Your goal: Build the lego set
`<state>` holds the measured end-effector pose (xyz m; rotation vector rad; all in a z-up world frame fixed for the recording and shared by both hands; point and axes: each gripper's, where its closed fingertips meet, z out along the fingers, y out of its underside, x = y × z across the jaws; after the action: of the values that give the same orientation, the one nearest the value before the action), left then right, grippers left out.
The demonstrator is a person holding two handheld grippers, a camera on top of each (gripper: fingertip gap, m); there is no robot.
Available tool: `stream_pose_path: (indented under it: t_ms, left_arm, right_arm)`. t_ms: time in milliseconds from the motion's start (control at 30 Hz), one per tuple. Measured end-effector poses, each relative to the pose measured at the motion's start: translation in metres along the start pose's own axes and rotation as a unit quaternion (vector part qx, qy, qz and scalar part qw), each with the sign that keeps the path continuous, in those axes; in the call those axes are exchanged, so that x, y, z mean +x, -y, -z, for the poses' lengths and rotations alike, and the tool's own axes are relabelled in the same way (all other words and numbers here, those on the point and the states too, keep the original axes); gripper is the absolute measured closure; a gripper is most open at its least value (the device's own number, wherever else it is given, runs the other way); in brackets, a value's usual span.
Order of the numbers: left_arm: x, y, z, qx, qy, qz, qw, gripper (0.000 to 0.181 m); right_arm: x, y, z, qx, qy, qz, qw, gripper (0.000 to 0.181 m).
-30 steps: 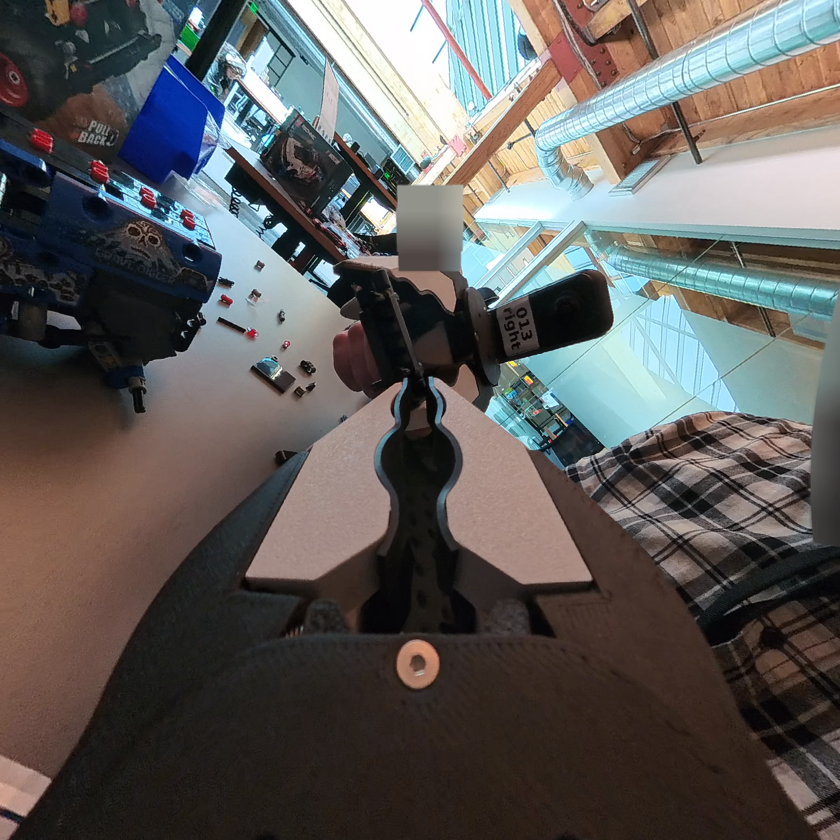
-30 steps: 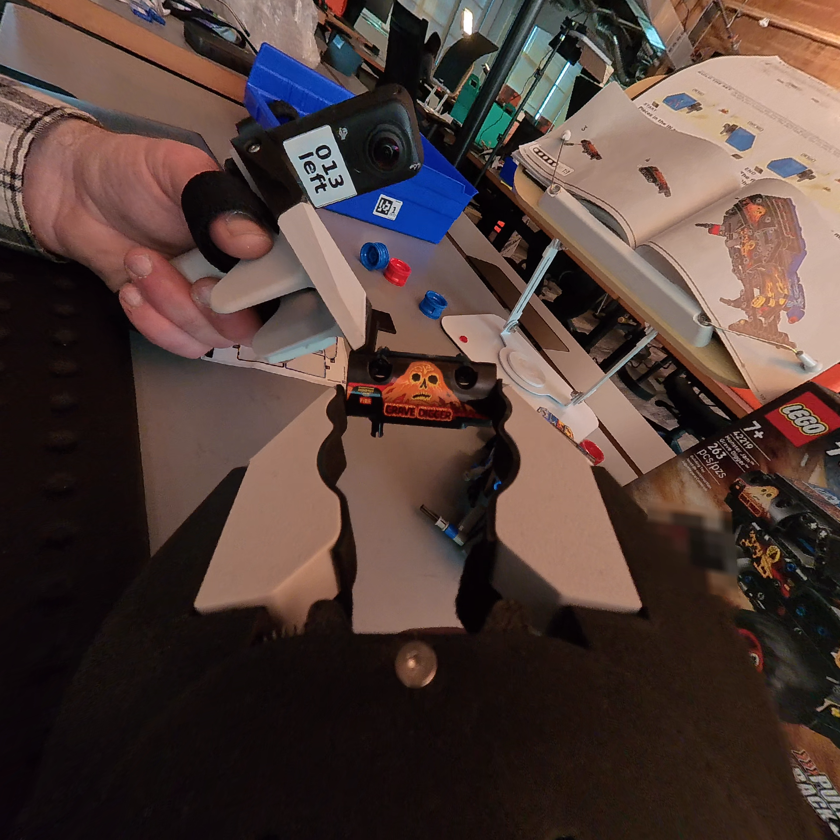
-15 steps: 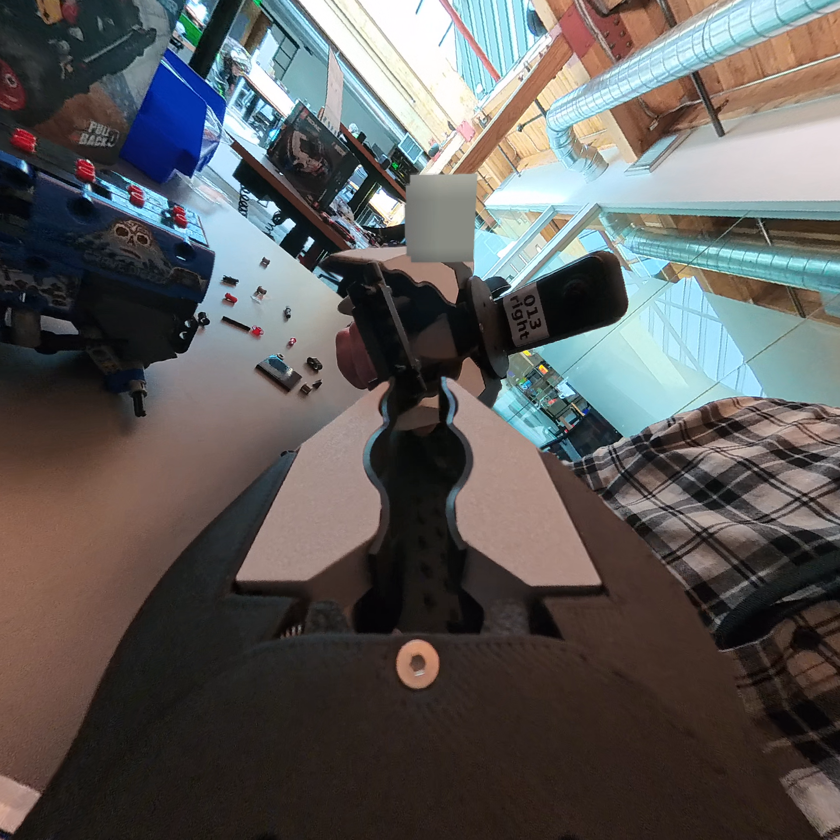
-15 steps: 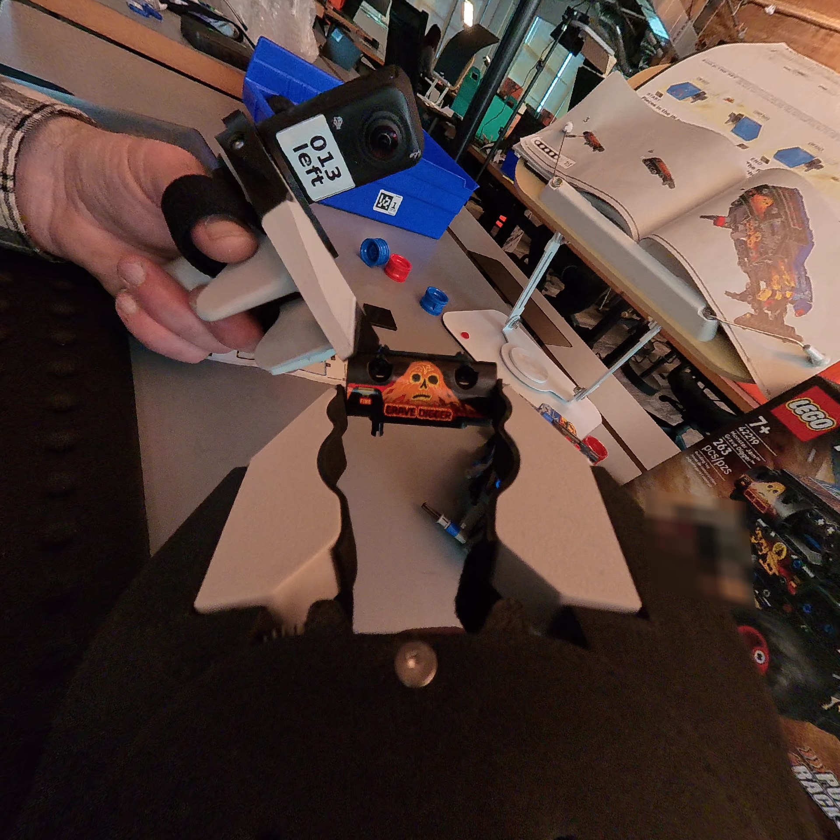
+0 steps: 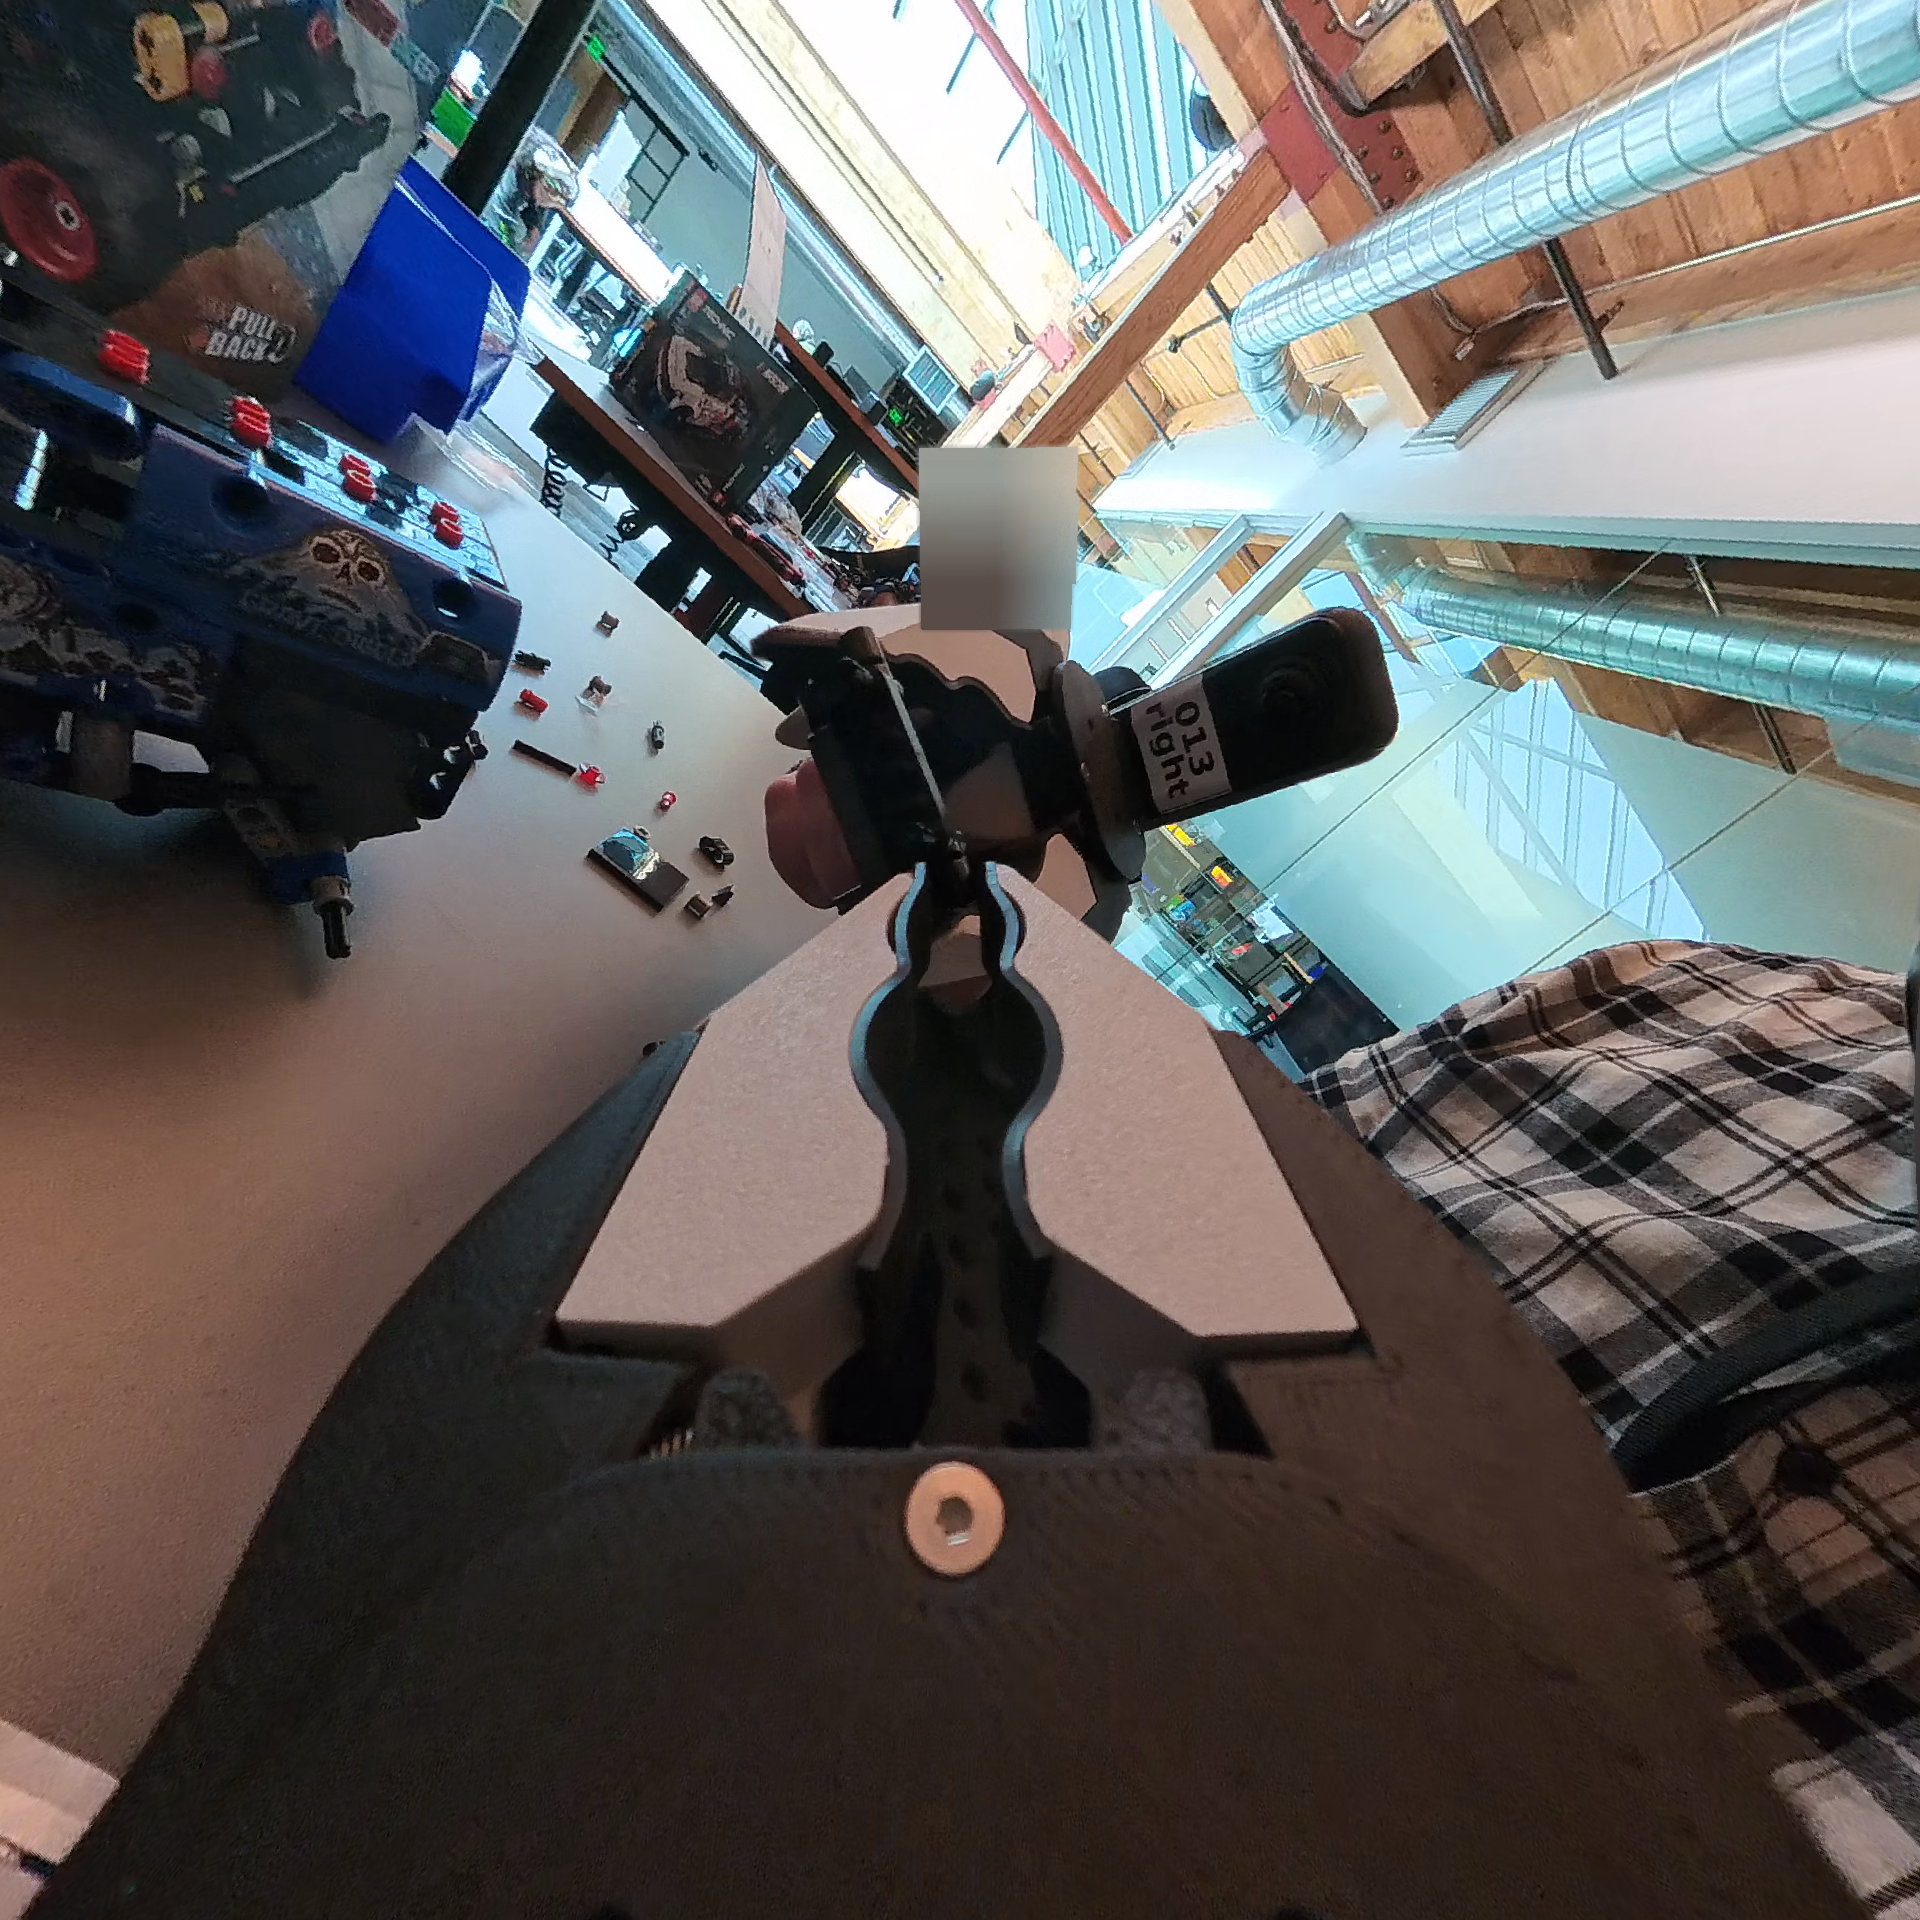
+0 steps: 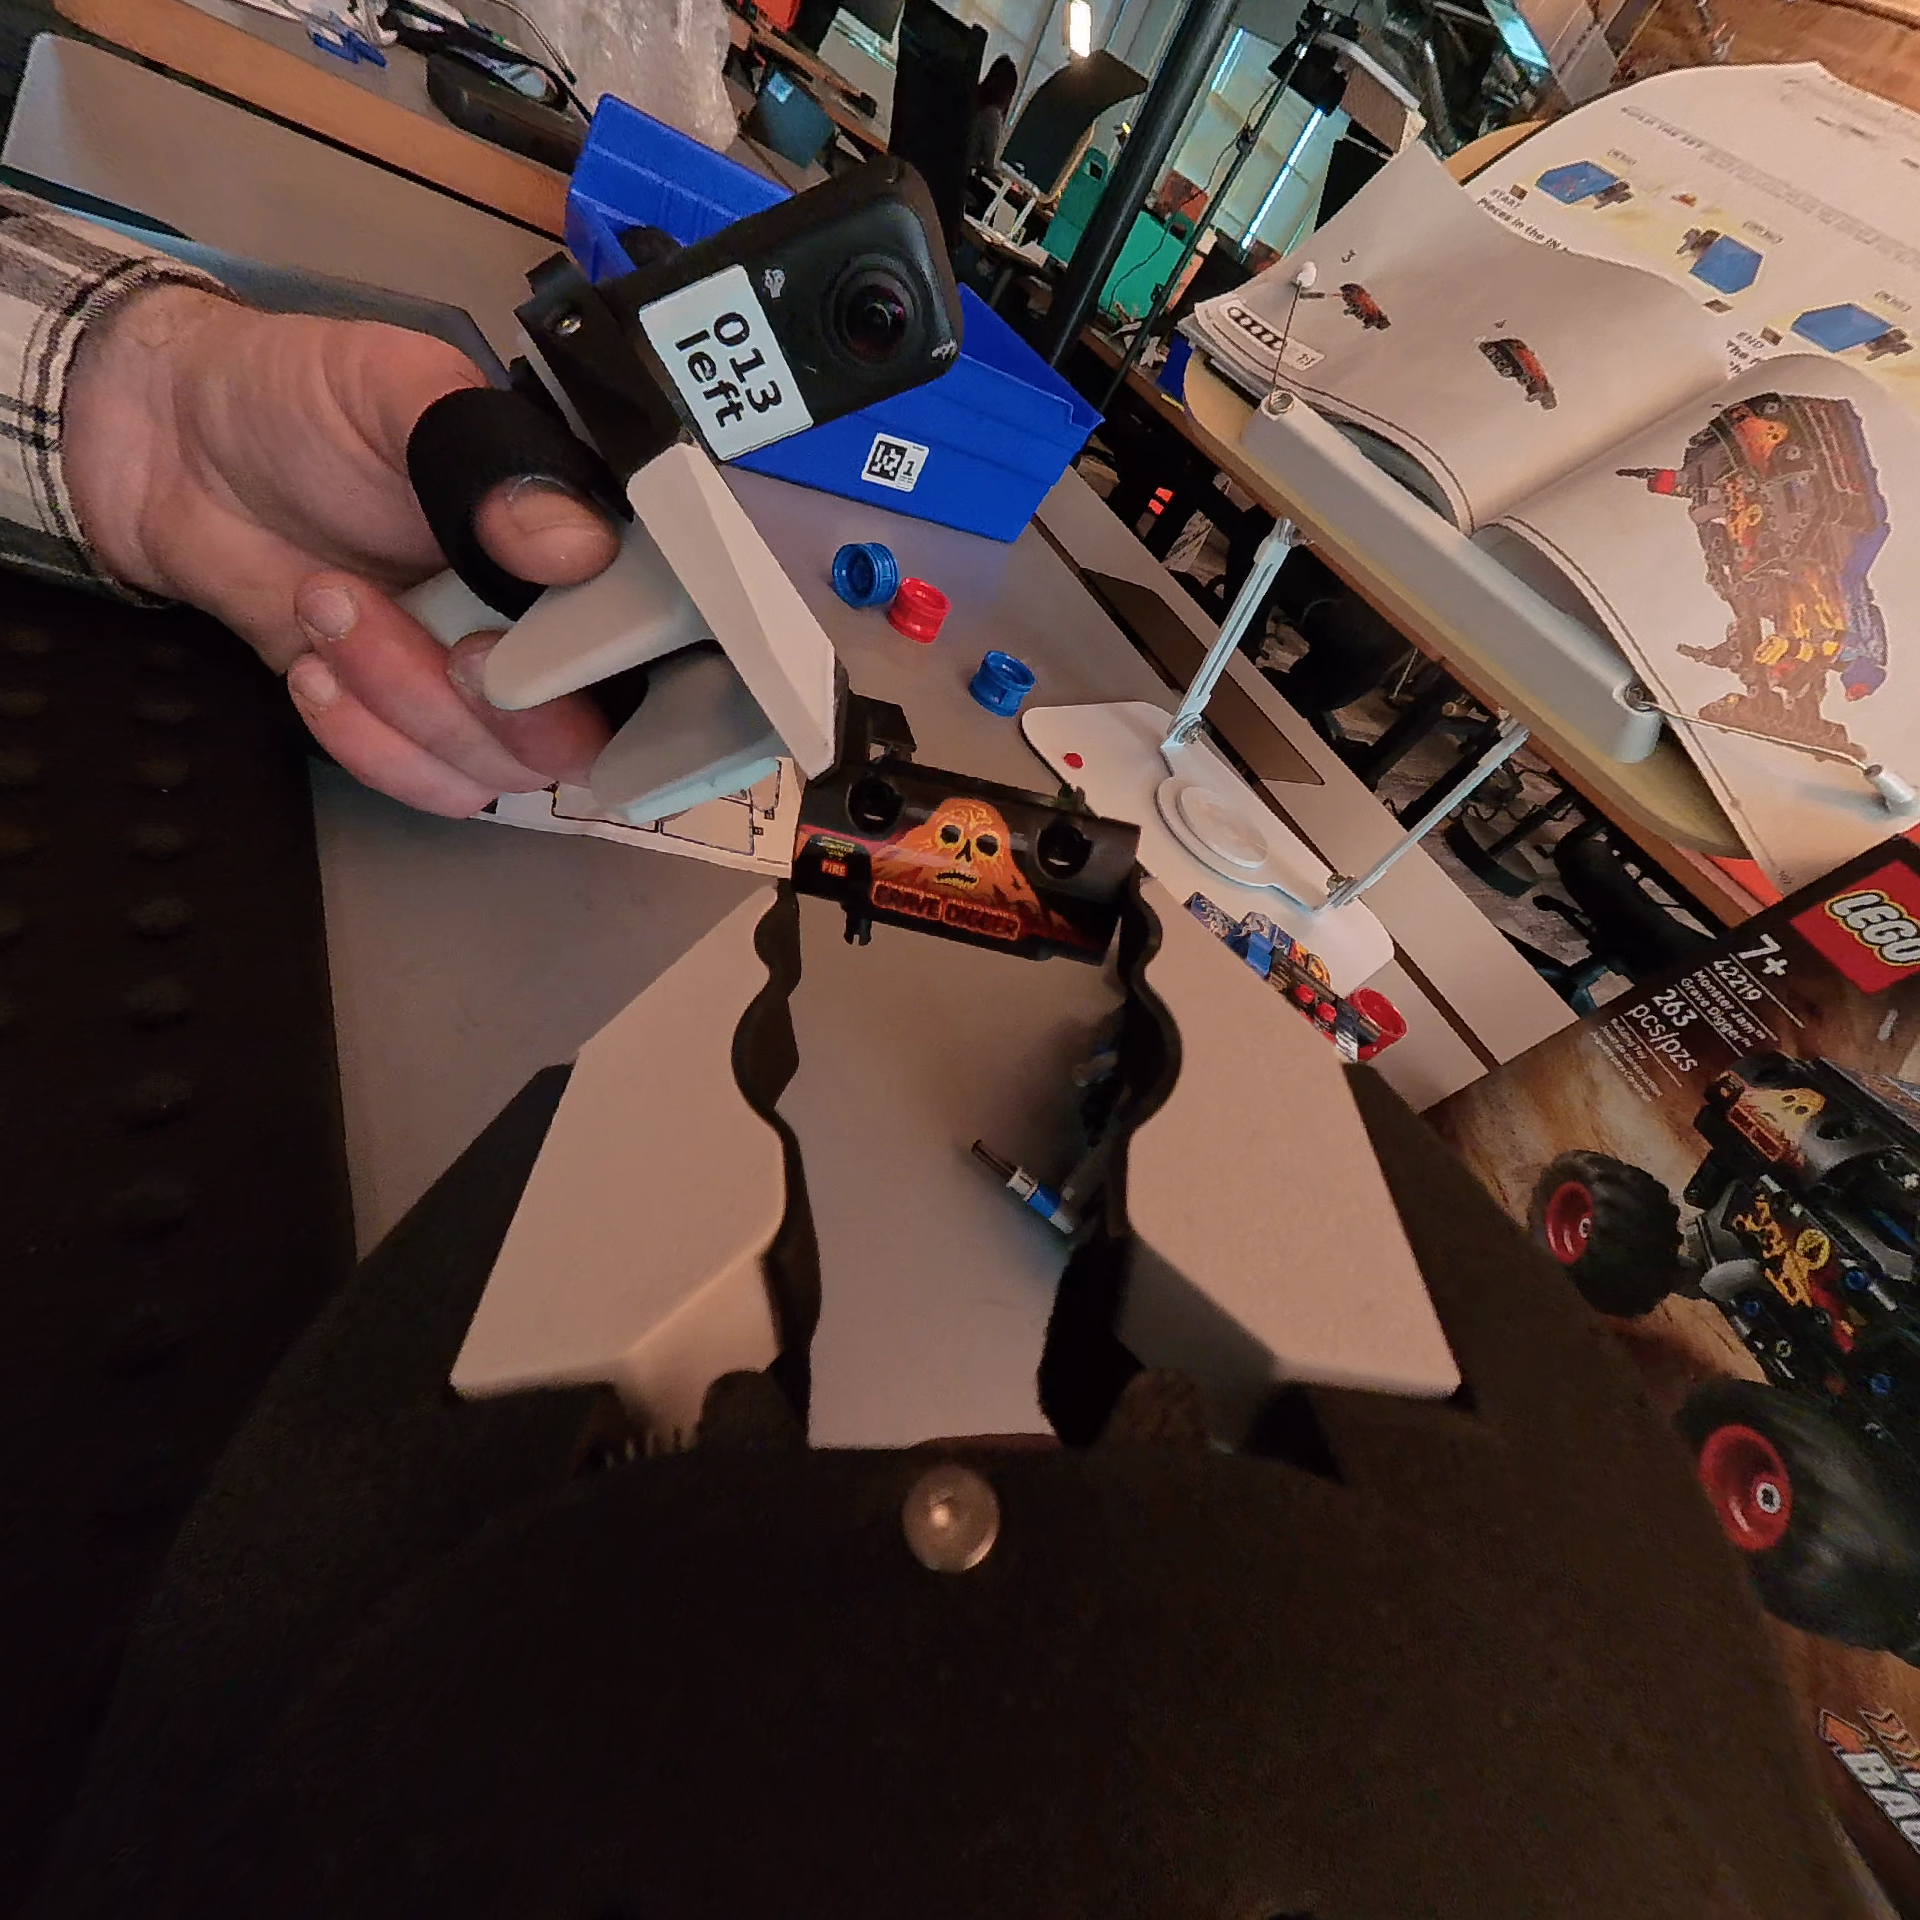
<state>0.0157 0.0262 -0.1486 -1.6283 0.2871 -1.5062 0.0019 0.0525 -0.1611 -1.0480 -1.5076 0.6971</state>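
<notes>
My R gripper (image 6: pixel 951 914) grips skull panel (image 6: pixel 961 868) at tips, over table (image 6: pixel 499 935). L gripper (image 5: pixel 951 899) pinches small black piece (image 6: pixel 871 727) at panel's top edge. Step: joining piece to panel. Next, I think: align w/ hole, press.

black panel (image 6: pixel 961 868) with orange skull, blue bin (image 6: pixel 935 416), plaid sleeve (image 5: pixel 1621 1174)

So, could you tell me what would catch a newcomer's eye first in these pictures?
Probably the black panel with the orange skull sticker, clamped between the tips of the right tool at the centre of the right wrist view, with the left tool touching its upper left corner. Next, the open instruction booklet on its stand at upper right, and the blue truck chassis on the table at the left of the left wrist view.
</notes>
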Motion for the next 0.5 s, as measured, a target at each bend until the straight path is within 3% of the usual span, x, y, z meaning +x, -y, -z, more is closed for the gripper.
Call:
stream_pose_path:
  t_ms: [500]
  left_arm:
    - [-0.0002, 0.0056, 0.0035, 0.015, 0.001, 0.000, 1.000, 0.175]
  right_arm:
    - [0.0035, 0.0016, 0.0038, 0.006, -0.002, -0.012, 1.000, 0.132]
